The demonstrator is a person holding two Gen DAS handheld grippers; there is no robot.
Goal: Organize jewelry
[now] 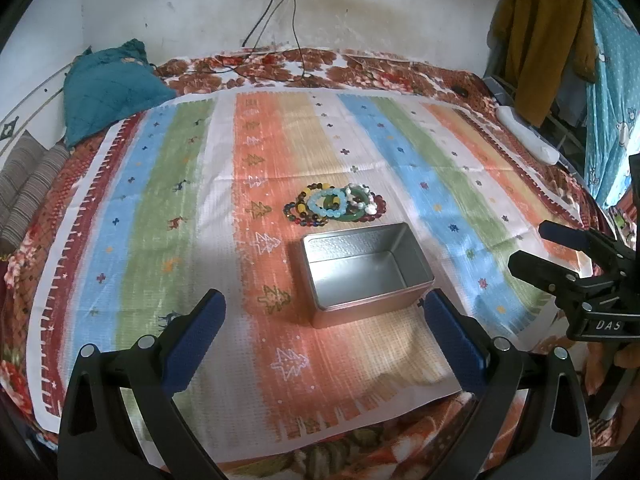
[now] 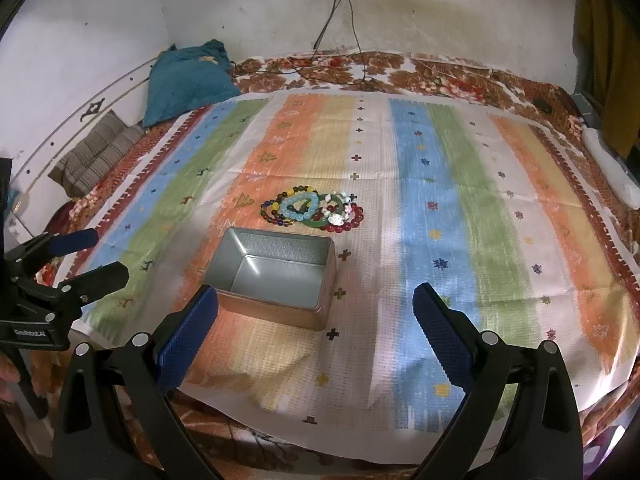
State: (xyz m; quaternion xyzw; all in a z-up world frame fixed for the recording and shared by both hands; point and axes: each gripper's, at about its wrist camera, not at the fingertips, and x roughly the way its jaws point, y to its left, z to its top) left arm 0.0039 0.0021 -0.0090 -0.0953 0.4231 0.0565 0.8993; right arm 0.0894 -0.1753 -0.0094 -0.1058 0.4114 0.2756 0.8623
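Both my claws, left point(image 1: 324, 312) and right point(image 2: 316, 308), are spread wide, holding nothing. The beads point(image 1: 335, 205) lie tangled mid-cloth point(image 1: 160, 200), just behind the empty tin point(image 1: 366, 270). Grabbing one might drag the others along.

Under and ahead of my jaws lies a striped cloth of orange, blue, green and white point(image 1: 256, 152) spread on a brown floral bedspread point(image 1: 280, 68). Far ahead to the left sits a teal quilted cushion point(image 1: 108, 88); black cables point(image 1: 280, 20) hang down the white wall point(image 1: 180, 8).
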